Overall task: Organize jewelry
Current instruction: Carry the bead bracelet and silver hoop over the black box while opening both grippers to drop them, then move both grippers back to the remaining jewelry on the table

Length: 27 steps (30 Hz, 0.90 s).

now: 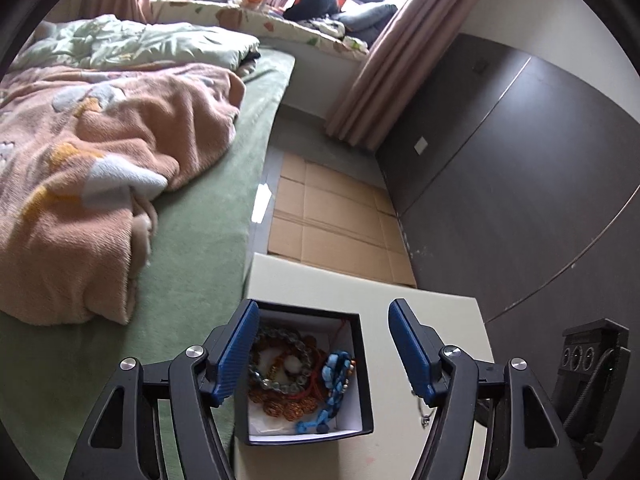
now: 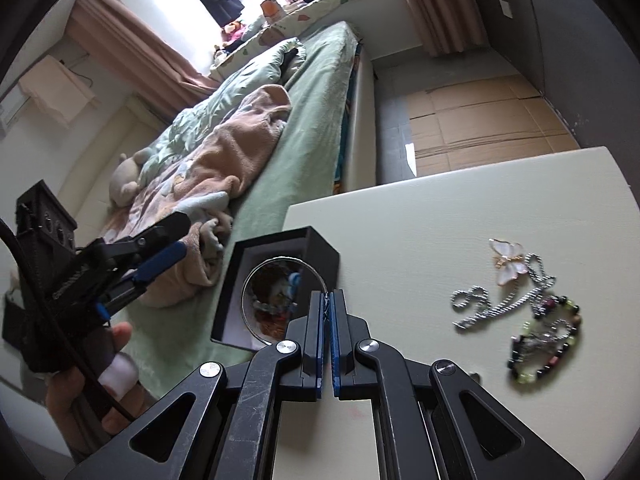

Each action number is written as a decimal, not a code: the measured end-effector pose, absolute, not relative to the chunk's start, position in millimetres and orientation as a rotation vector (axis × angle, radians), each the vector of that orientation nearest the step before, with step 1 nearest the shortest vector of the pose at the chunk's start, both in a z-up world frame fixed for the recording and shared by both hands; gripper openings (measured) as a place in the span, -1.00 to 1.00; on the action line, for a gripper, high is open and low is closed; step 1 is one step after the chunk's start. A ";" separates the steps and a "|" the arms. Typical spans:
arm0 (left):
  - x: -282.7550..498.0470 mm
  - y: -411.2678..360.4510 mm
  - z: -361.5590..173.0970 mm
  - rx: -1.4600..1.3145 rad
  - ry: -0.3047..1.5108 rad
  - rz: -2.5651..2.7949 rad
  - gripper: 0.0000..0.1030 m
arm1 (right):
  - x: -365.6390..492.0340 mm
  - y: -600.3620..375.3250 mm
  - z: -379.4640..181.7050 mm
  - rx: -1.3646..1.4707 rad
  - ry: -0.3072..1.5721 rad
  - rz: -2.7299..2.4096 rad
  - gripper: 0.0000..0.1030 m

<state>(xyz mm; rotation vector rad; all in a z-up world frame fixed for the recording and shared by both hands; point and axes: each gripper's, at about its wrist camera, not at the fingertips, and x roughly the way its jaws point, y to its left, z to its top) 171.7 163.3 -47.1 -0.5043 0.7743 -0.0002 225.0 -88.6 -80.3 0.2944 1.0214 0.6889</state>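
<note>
No text, label, brand or number could be read anywhere. Faint raised lettering ran along the left gripper's [image 2: 160,258] black body, at nine o'clock, too blurred to read.

Open box at the table's left edge, loose jewelry at the right, bare top between.

The box [image 2: 276,288] stands open-topped at the table's [image 2: 440,216] left edge, just beside the bed [image 2: 304,152]; beads [image 1: 280,364] heap its floor, and a thin ring [image 2: 276,300] clamped in the right gripper [image 2: 329,312] hangs over its mouth. The left gripper [image 1: 320,344], jaws spread, stands over the box, one finger above its left wall. Right of the box the tabletop is bare as far as the butterfly brooch [image 2: 508,262], silver script piece [image 2: 500,296] and bead bracelet [image 2: 544,340] clustered near the right edge. The far strip of the table is free.
</note>
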 end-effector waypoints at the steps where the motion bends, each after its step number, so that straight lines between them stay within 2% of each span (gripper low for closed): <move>1: 171.5 164.6 -46.7 -0.502 0.775 0.005 0.33 | 225.2 -83.7 -80.6 0.294 1.022 0.694 -0.92; 11: 162.0 179.1 -40.1 -0.497 0.743 0.061 0.33 | 227.2 -39.6 -80.9 0.295 0.997 0.724 -0.91; 12: 161.0 180.7 -40.1 -0.504 0.739 0.064 0.33 | 228.1 -34.5 -81.0 0.287 0.992 0.729 -0.84; 13: 160.3 181.7 -39.9 -0.506 0.737 0.069 0.33 | 229.6 -31.4 -82.0 0.278 1.000 0.739 -0.71; 14: 160.2 182.4 -39.5 -0.505 0.735 0.074 0.33 | 231.0 -26.9 -84.3 0.261 1.023 0.749 -0.20; 15: 159.8 182.9 -39.3 -0.501 0.733 0.081 0.33 | 231.7 -26.0 -86.0 0.250 1.040 0.735 0.19; 20: 160.8 178.8 -40.1 -0.488 0.736 0.080 0.33 | 233.6 -52.7 -83.6 0.282 1.042 0.687 0.31; 23: 162.4 170.4 -41.2 -0.475 0.743 0.066 0.33 | 234.9 -78.6 -78.8 0.296 1.020 0.631 0.71; 26: 164.3 159.2 -41.2 -0.460 0.743 0.043 0.33 | 236.6 -104.9 -76.2 0.336 1.012 0.603 0.77; 27: 165.0 154.5 -41.2 -0.455 0.743 0.032 0.33 | 236.9 -116.8 -75.4 0.350 1.007 0.584 0.86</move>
